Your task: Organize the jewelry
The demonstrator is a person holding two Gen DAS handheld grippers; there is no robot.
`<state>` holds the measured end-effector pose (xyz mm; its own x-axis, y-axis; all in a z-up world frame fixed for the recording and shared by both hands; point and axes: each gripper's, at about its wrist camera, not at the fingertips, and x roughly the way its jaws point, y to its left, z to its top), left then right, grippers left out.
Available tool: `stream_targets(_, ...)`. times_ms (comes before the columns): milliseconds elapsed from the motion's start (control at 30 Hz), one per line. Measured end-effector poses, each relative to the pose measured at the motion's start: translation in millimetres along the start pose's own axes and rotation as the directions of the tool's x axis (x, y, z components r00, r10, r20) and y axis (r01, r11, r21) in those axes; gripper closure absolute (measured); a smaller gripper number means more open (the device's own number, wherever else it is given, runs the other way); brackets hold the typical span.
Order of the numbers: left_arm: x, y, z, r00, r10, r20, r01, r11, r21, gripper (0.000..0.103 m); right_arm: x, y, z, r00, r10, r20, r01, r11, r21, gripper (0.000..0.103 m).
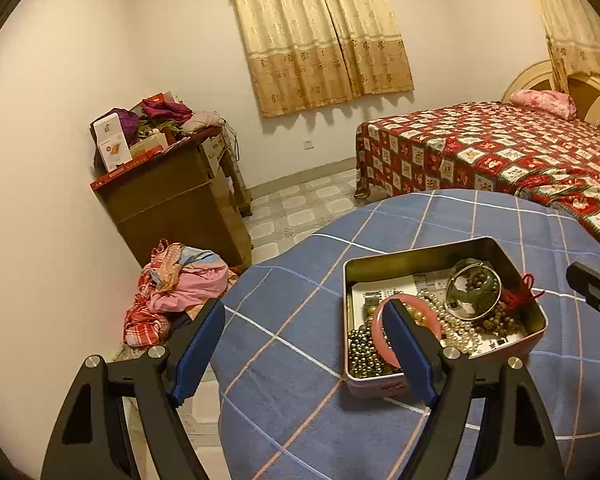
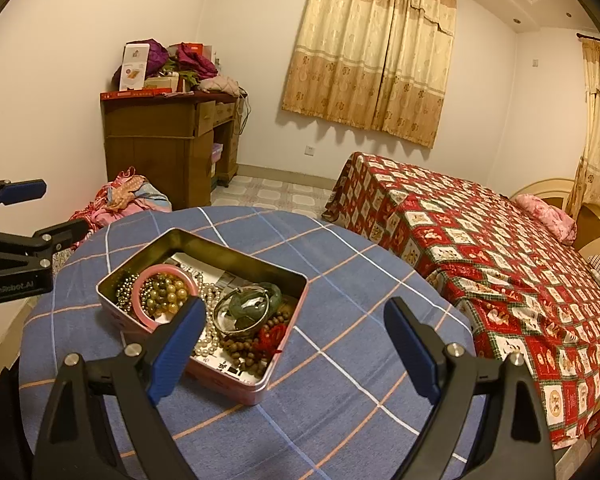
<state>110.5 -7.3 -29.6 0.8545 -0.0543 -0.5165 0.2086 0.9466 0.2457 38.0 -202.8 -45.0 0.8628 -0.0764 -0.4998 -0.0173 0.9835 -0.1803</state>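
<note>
A pink metal tin (image 2: 236,380) sits open on the round table's blue checked cloth (image 2: 340,360), and everything else takes its place from that tin. Inside it lie a pink bangle (image 2: 140,304), a silver bangle (image 2: 242,328) over a green jade bangle (image 2: 276,300), a white pearl strand (image 2: 210,332), brown wooden beads (image 2: 240,350), a red cord knot (image 2: 272,336) and dark metallic beads (image 1: 362,354). The left gripper (image 1: 304,322) hangs over the tin's left side, jaws spread wide, holding nothing. The right gripper (image 2: 294,320) hovers at the tin's right edge, jaws likewise released. Beyond the tin stands a bed with a red patterned cover (image 2: 480,240).
</note>
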Motion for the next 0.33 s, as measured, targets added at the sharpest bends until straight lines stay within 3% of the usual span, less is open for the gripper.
stream_targets(333, 0.5, 0.1, -3.3, 1.000, 0.014, 0.015, -0.014, 1.000, 0.012, 0.022, 2.4, -1.1, -2.9, 1.000, -0.006, -0.003, 0.006, 1.000, 0.001, 0.011)
